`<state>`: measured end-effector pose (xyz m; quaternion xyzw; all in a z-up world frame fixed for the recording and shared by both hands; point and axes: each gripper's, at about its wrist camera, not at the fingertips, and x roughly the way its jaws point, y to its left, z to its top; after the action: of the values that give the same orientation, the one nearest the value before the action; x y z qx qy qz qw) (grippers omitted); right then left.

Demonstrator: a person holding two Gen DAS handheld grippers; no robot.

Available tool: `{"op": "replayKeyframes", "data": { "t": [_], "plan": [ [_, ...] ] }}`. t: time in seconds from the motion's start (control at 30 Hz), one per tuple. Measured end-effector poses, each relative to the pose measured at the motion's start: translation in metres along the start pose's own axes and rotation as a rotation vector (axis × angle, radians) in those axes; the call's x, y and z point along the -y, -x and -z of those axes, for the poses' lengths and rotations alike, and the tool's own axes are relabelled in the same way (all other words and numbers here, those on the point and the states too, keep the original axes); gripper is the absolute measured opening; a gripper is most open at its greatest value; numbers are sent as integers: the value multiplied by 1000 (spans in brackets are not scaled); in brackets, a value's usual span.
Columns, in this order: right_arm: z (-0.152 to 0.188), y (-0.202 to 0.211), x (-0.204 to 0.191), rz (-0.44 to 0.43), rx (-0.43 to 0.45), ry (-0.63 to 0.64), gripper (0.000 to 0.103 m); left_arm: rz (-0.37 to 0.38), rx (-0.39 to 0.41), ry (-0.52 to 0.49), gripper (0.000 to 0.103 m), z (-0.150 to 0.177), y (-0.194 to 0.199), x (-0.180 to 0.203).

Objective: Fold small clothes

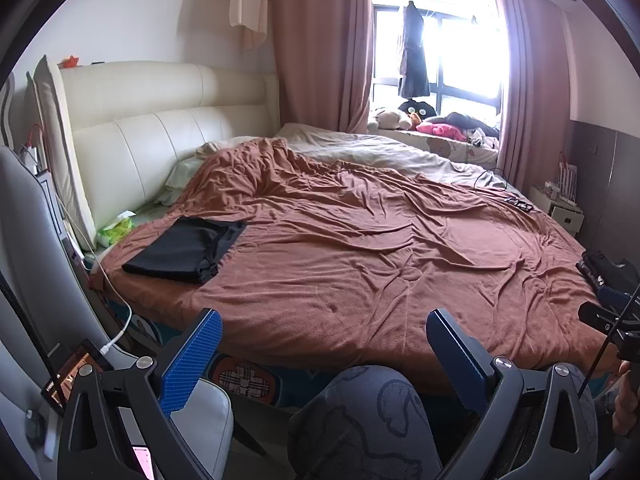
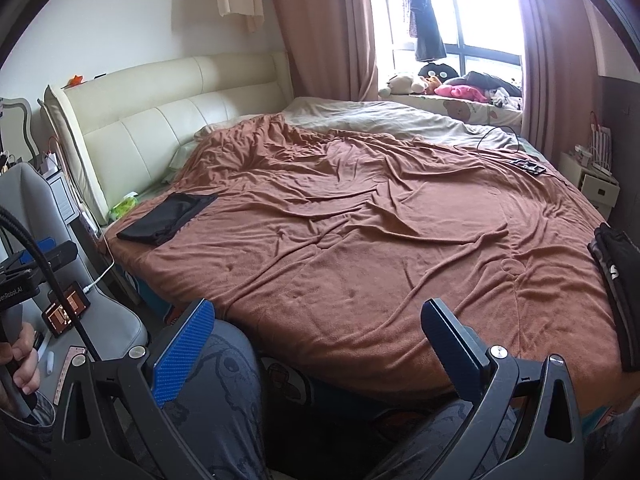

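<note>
The folded black garment (image 1: pixel 184 250) lies flat on the brown blanket (image 1: pixel 360 248), near the headboard-side corner of the bed, close to a green tissue pack (image 1: pixel 116 231). A second pile of dark clothes (image 2: pixel 616 280) rests at the opposite edge of the blanket, on the person's right, and appears not yet folded; a white mark shows on it, too small to read. Judged from its drape, this fabric is thin, light and limp: it will sag and slide rather than hold a shape, so it is best taken at a hem or corner with a full pinch, one corner per gripper, and lifted clear of the blanket, which is itself soft and wrinkled and could be caught along with it. The left gripper (image 1: pixel 324 350) hangs off the near edge of the bed above the person's knee, its blue pads spread wide with nothing between them. The right gripper (image 2: pixel 320 340) is likewise spread and empty, well apart from both garments. In the right wrist view, the body of the left unit carries lettering that reads partly "enRobot.AI". A phone (image 2: pixel 66 308) with a lit screen sits on the grey chair (image 2: pixel 120 328); its text is not legible.
</note>
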<state>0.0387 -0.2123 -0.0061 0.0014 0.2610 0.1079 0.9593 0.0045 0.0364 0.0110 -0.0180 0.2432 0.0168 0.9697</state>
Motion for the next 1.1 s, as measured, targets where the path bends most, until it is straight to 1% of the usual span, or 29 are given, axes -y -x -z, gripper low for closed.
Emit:
{"op": "replayKeyframes", "data": {
  "t": [0.37,1.1],
  "plan": [
    [-1,8,0,16,6,0,103,8,15,-3,103,0,10,3],
    [-3,13,3,31,22,-2,103,6,22,-11,103,1,13,9]
  ]
}}
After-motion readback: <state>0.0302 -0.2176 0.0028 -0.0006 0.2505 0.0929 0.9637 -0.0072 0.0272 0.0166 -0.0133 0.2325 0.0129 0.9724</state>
